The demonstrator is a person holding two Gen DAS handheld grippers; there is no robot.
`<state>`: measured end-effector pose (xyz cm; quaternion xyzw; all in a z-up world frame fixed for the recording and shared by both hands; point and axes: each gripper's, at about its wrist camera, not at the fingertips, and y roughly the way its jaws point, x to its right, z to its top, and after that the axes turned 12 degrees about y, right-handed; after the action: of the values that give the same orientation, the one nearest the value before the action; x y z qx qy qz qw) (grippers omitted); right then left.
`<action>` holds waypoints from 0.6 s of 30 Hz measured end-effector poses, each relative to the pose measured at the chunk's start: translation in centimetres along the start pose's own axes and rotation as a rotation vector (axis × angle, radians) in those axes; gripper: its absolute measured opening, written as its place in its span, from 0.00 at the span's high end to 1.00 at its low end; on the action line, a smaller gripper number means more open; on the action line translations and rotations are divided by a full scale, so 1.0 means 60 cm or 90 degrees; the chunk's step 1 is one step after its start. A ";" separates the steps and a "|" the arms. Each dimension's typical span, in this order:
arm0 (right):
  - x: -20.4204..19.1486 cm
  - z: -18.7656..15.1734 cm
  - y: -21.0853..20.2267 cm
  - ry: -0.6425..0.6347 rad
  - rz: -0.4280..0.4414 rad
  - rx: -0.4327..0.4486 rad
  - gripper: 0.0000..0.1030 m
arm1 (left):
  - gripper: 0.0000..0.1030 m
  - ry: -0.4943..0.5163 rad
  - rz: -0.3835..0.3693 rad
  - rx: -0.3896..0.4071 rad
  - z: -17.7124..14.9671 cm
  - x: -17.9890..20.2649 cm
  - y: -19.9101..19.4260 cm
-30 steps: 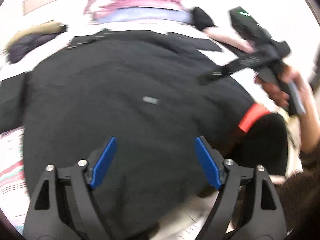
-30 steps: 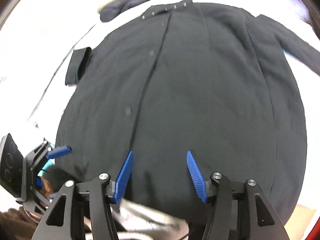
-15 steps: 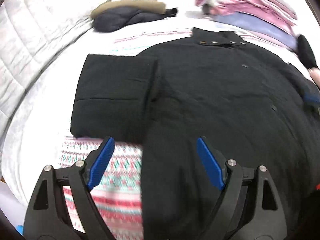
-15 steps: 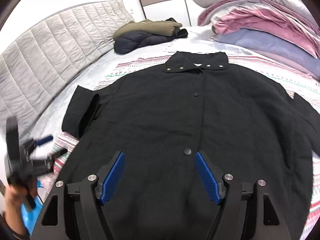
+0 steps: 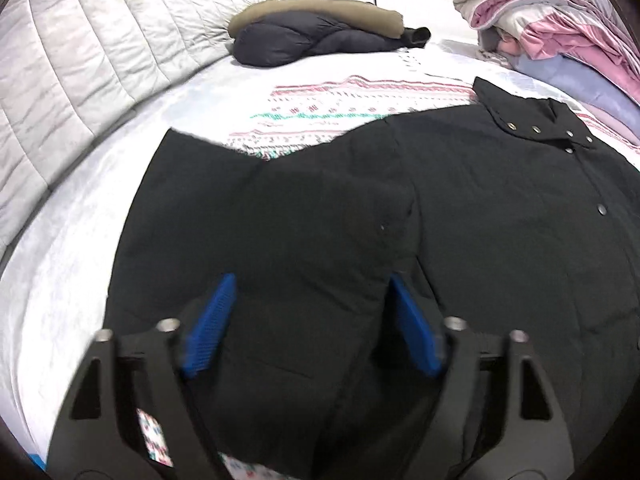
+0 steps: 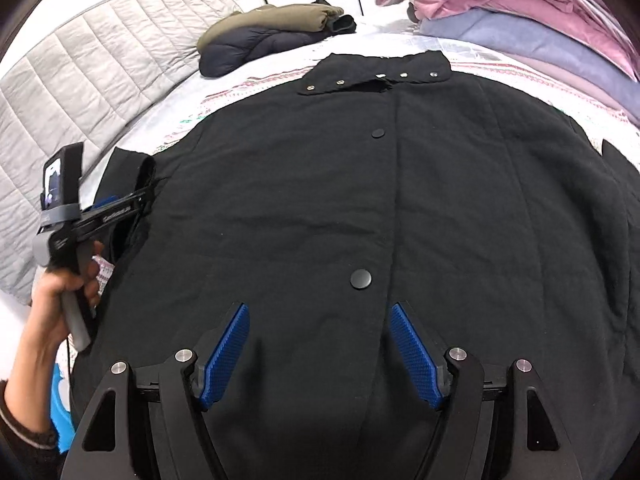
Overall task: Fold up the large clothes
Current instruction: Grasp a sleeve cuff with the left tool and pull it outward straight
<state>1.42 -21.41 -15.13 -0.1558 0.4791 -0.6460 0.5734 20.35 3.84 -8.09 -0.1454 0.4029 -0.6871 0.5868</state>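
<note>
Black coat (image 6: 400,200) lies on bed (image 5: 80,240) (buttoned).

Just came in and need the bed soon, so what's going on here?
A person is starting to fold a black coat that lies spread out, front up, on the bed. The left gripper is over the coat's sleeve with its jaws closing, though the pads don't press the fabric yet. The right gripper hangs open above the coat's lower front. No fold of the body is visible yet.
</note>
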 end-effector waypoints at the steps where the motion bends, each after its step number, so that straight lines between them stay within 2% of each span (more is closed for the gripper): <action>1: 0.002 0.000 -0.006 0.004 0.000 0.001 0.28 | 0.56 0.000 -0.007 0.002 0.002 -0.005 -0.002; 2: 0.006 0.003 -0.006 0.011 0.000 0.005 0.28 | 0.67 0.002 -0.019 0.004 0.004 -0.010 -0.005; 3: 0.008 0.004 -0.009 0.014 -0.001 0.007 0.28 | 0.83 0.003 -0.026 0.008 0.009 -0.018 -0.011; 4: 0.013 0.004 -0.013 0.019 -0.003 0.011 0.28 | 0.86 0.004 -0.021 0.011 0.014 -0.026 -0.020; 7: 0.021 0.006 -0.017 0.029 0.000 0.014 0.28 | 0.89 -0.005 -0.007 0.048 0.028 -0.072 -0.063; 9: 0.026 0.007 -0.020 0.035 0.007 0.011 0.28 | 0.90 -0.012 0.022 0.069 0.035 -0.116 -0.094; 12: 0.032 0.009 -0.022 0.040 0.009 0.012 0.28 | 0.92 -0.024 0.093 0.082 0.040 -0.194 -0.127; 16: 0.038 0.013 -0.025 0.046 0.007 0.018 0.28 | 0.94 -0.048 0.211 0.053 0.028 -0.308 -0.128; 18: 0.040 0.015 -0.029 0.048 0.009 0.023 0.28 | 0.96 -0.055 0.273 0.015 0.014 -0.367 -0.109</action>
<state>0.36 -24.14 -14.11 -0.1178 0.4900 -0.6557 0.5621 22.34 23.74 3.20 -0.0789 0.3912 -0.5444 0.7378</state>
